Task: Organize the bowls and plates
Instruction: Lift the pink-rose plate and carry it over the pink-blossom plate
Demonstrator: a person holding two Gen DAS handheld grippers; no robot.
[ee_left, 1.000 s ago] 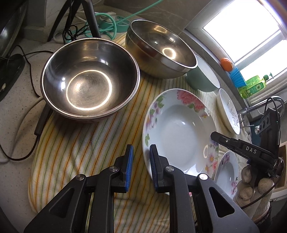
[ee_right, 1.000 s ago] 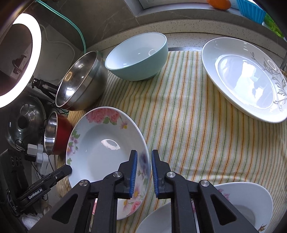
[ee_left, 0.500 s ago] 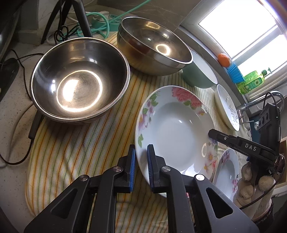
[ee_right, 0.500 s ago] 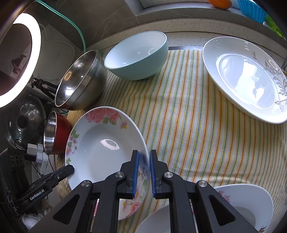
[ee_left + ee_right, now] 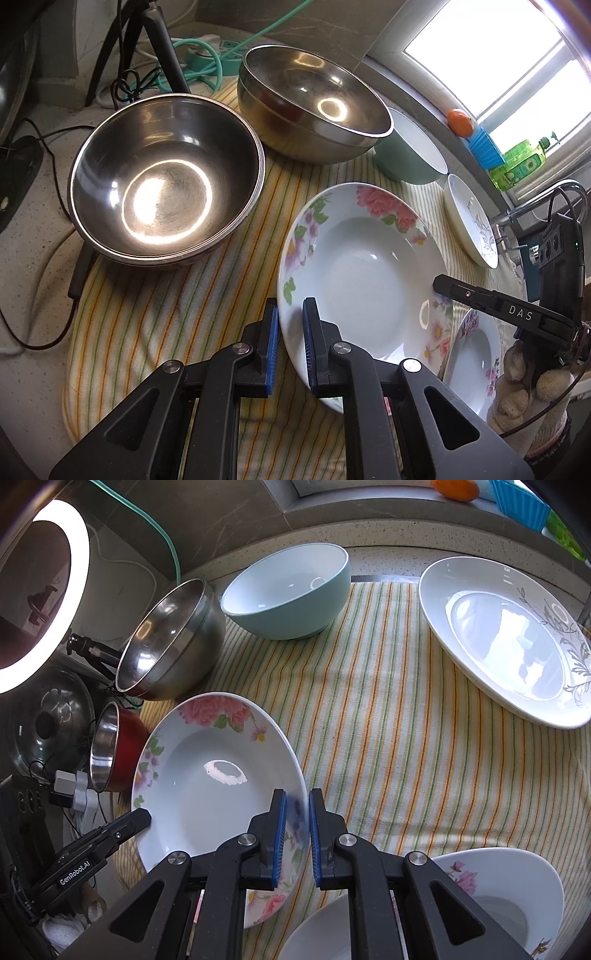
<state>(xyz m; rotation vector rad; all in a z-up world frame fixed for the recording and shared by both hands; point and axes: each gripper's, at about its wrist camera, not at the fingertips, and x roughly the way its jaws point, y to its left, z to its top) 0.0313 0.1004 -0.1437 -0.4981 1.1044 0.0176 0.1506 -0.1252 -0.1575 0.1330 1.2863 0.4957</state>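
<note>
A large floral plate (image 5: 365,273) is held tilted above the striped cloth (image 5: 155,314). My left gripper (image 5: 290,332) is shut on its near rim. My right gripper (image 5: 295,830) is shut on the opposite rim, and the plate also shows in the right wrist view (image 5: 214,786). A smaller floral plate (image 5: 476,365) lies under its right side, also seen in the right wrist view (image 5: 509,893). Two steel bowls (image 5: 166,192) (image 5: 314,99), a pale green bowl (image 5: 288,590) and a white plate with grey leaves (image 5: 506,638) stand on the cloth.
A ring light (image 5: 48,590), a small red pot (image 5: 114,749) and a pan lid (image 5: 48,723) stand left of the cloth. Cables and a tripod (image 5: 155,48) lie behind the steel bowls. An orange (image 5: 460,122) and a faucet (image 5: 535,206) are by the window.
Both grippers have closed onto the rims of the large floral plate. The left view has shifted a little, and the plate now sits tilted between the grippers.
</note>
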